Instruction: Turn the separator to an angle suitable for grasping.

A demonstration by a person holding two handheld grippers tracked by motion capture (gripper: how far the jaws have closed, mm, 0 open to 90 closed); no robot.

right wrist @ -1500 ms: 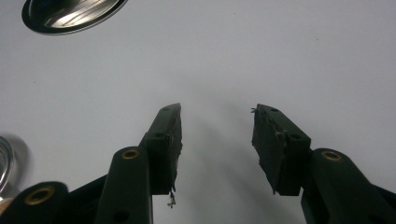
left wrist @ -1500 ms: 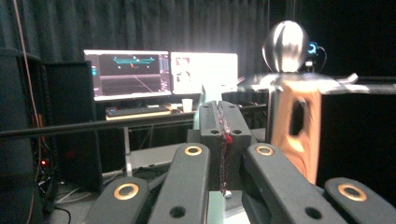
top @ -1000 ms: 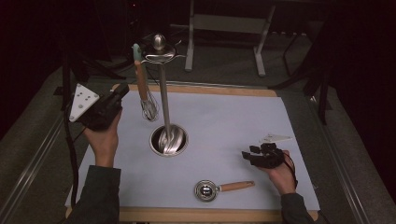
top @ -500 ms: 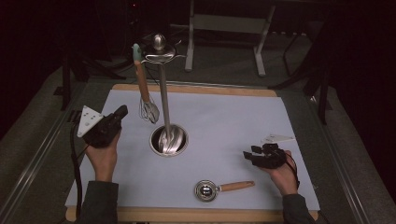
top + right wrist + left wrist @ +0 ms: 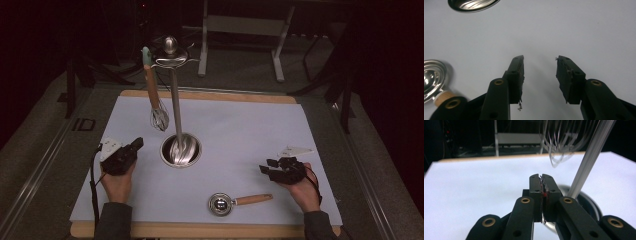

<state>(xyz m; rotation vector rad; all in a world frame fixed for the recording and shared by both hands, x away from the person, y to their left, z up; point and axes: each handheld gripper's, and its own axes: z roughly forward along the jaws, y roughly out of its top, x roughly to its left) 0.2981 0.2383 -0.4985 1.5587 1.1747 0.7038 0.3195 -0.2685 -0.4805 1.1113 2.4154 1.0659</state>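
A metal stand (image 5: 174, 105) rises from a round base (image 5: 181, 150) at mid-table. A whisk (image 5: 155, 100) with a wooden handle hangs from its top. My left gripper (image 5: 139, 143) sits low over the white mat just left of the base. In the left gripper view its jaws (image 5: 541, 176) stand almost together with nothing between them, and they have just been opening slightly. The whisk wires (image 5: 559, 147) and the pole (image 5: 589, 157) are ahead to the right. My right gripper (image 5: 265, 168) rests open at the right. Its jaws (image 5: 539, 60) have just been closing, with nothing between them.
A small metal strainer with a wooden handle (image 5: 235, 202) lies near the front edge, left of my right hand; its bowl (image 5: 431, 75) shows beside the right jaws. The white mat (image 5: 250, 130) covers a wooden board. Dark floor and table legs lie beyond.
My left hand has come down with its gripper from whisk height to just above the mat beside the stand's base. The right hand has stayed where it was.
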